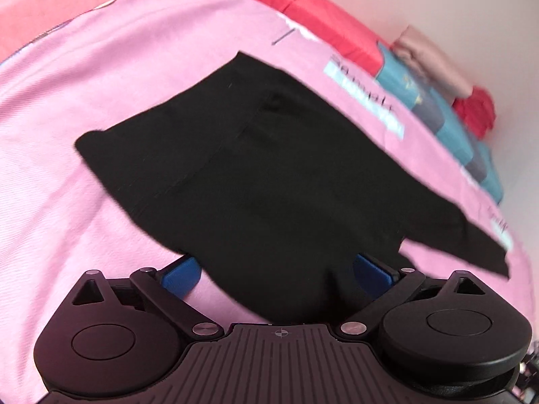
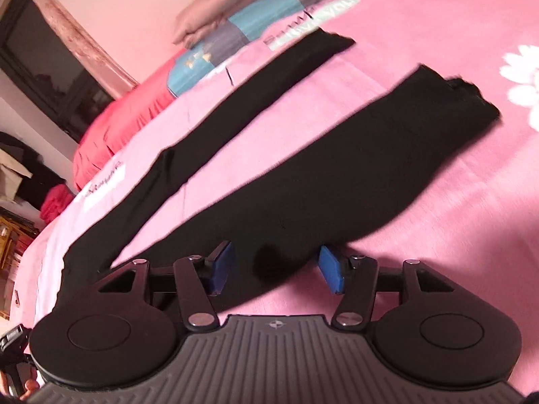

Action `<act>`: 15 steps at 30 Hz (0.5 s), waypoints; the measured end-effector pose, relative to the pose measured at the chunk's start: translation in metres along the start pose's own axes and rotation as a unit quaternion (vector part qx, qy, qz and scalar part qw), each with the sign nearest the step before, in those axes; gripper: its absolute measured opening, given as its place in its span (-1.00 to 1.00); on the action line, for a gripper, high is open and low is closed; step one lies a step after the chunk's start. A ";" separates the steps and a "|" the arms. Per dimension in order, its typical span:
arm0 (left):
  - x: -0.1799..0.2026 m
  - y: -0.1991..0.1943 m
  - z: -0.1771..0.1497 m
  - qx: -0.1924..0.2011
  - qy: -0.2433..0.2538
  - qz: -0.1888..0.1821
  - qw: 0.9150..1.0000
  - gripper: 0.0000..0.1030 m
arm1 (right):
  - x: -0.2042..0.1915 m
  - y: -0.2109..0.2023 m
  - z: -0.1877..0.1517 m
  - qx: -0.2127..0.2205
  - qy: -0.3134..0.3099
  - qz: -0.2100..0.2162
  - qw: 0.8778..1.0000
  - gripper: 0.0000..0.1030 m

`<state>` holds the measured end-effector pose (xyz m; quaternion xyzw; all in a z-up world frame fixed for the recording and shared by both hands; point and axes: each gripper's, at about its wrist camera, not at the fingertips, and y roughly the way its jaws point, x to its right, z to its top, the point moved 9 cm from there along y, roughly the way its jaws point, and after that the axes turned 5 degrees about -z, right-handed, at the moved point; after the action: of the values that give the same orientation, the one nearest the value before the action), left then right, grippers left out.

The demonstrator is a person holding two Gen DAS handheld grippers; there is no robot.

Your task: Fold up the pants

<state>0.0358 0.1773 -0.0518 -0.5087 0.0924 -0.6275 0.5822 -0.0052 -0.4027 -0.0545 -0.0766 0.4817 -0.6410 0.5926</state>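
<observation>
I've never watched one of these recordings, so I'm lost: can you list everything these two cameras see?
Pants: one pair, black, spread on the bed, legs apart.
Bedsheet: one, pink with white flowers and printed words, under the pants.
Quilt: one, red, along the bed's far edge.
Patchwork cover: one, teal and grey, beside the quilt.
Pillow: one, beige, by the wall.
Window: one, dark, in the wall in the right camera's view.
Left gripper: one, black with blue pads, jaws apart around pants fabric.
Right gripper: one, black with blue pads, jaws apart around a leg.
</observation>
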 end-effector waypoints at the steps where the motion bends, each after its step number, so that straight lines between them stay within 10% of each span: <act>1: 0.000 0.001 0.001 0.007 -0.007 -0.008 1.000 1.00 | 0.001 0.001 0.001 0.005 0.002 0.006 1.000 0.20; 4: -0.002 0.000 0.003 0.029 -0.019 -0.019 0.999 1.00 | 0.010 0.003 0.004 0.026 0.018 0.025 0.999 -0.04; 6: -0.004 -0.002 0.005 0.041 -0.025 -0.011 0.999 1.00 | 0.014 0.004 0.002 0.039 0.017 0.018 0.999 -0.53; 15: -0.007 -0.005 0.032 0.072 -0.056 -0.030 0.995 0.61 | 0.003 0.002 0.016 0.080 -0.009 0.016 0.997 -0.85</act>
<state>0.0556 0.1995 -0.0369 -0.5025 -0.0009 -0.6199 0.6027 0.0060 -0.4131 -0.0495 -0.0269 0.4249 -0.6676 0.6108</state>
